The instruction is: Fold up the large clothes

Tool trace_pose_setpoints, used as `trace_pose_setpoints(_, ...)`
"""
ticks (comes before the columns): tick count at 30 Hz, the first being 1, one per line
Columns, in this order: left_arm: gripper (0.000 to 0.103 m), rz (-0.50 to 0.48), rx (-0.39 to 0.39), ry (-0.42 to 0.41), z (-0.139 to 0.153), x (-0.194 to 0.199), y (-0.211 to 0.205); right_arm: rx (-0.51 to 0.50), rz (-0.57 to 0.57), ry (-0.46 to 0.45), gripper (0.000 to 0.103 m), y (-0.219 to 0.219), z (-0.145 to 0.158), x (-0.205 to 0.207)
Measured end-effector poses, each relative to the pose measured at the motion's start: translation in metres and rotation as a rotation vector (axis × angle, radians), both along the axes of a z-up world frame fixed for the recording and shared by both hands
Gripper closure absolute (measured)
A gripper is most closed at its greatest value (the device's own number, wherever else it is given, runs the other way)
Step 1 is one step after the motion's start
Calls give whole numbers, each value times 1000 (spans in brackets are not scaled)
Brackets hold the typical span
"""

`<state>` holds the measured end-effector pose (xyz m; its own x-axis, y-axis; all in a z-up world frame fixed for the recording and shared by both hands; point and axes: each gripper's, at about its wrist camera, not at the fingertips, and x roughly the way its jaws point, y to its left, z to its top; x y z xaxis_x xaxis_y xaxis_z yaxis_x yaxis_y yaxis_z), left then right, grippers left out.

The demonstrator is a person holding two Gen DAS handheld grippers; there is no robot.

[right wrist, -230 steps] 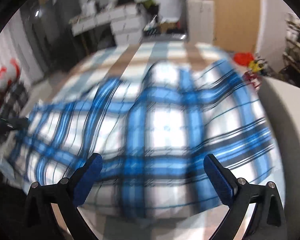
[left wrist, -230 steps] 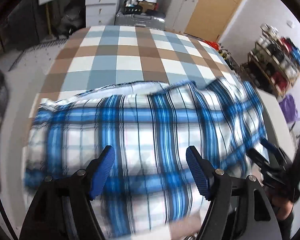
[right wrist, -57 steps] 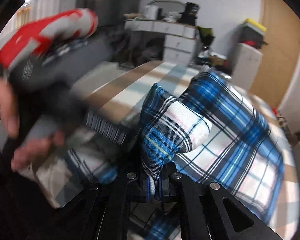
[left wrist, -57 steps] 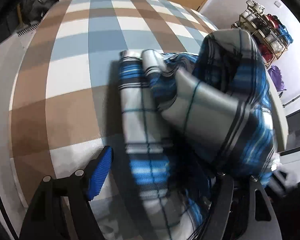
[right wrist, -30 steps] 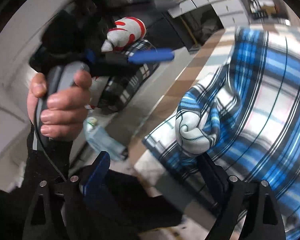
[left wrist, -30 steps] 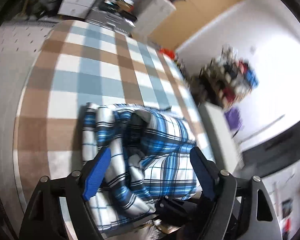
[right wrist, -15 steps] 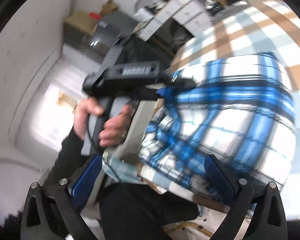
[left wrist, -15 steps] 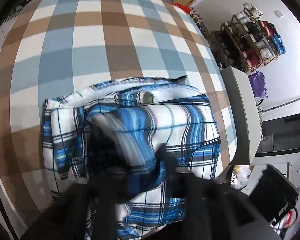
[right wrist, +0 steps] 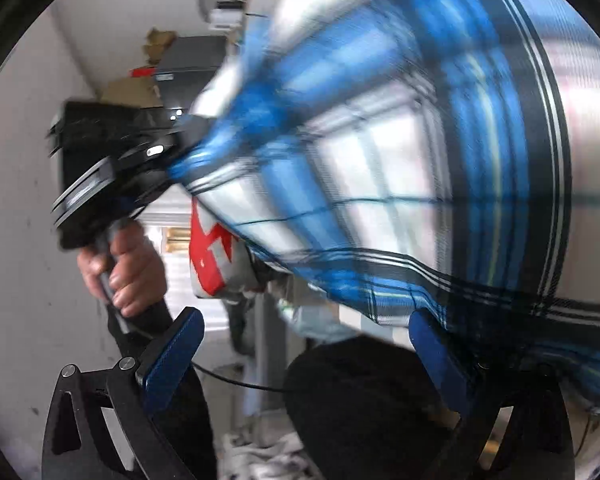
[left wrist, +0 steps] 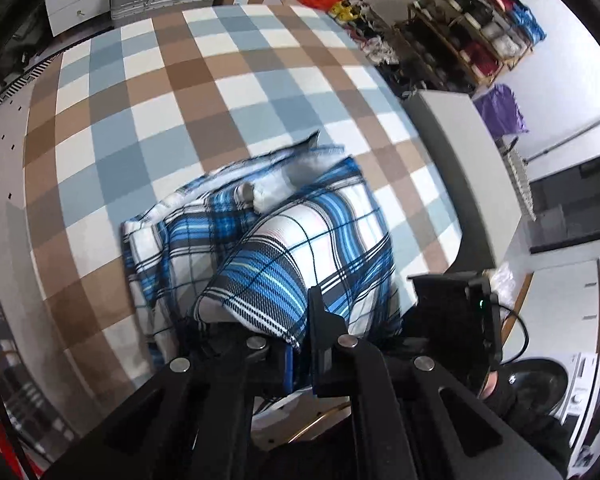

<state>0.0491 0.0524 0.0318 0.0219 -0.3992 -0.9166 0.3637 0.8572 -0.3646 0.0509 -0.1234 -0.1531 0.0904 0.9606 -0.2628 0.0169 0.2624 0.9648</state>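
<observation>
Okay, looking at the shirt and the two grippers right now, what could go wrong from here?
1. The left gripper is pinching one bunched corner of the plaid shirt; pulling on it may well drag the loosely stacked layers apart.
2. The shirt lies near the front edge of the checked bed, so a tug toward the person might slide it off.
3. The right gripper is open and holds nothing, and its view is blurred, so the far side is probably unsupported.
</observation>
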Motion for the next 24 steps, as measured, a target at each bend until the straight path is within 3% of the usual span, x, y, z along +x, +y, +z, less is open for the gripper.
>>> trace_pose_setpoints(9, 102, 139, 88, 63, -80, 20, 52, -36, 25, -25, 0, 4, 8, 3)
trace_pose_setpoints(12, 94, 153, 88, 51, -101, 19, 60, -41, 16, -32, 0, -2, 11, 3)
trace_pose_setpoints(14, 75, 174, 89, 30, -104, 18, 64, -25, 14, -46, 0, -2, 15, 6)
trace_pose_setpoints(17, 70, 212, 60, 25, -100, 15, 73, -10, -26, -111, 0, -7, 29, 3)
trace_pose_setpoints(21, 65, 251, 91, -26, -72, 2, 77, 31, -96, -201, 0, -20, 47, 3)
trace_pose_setpoints(24, 64, 235, 151, -87, -50, -12, 69, -32, -146, -179, 0, -21, 34, 12)
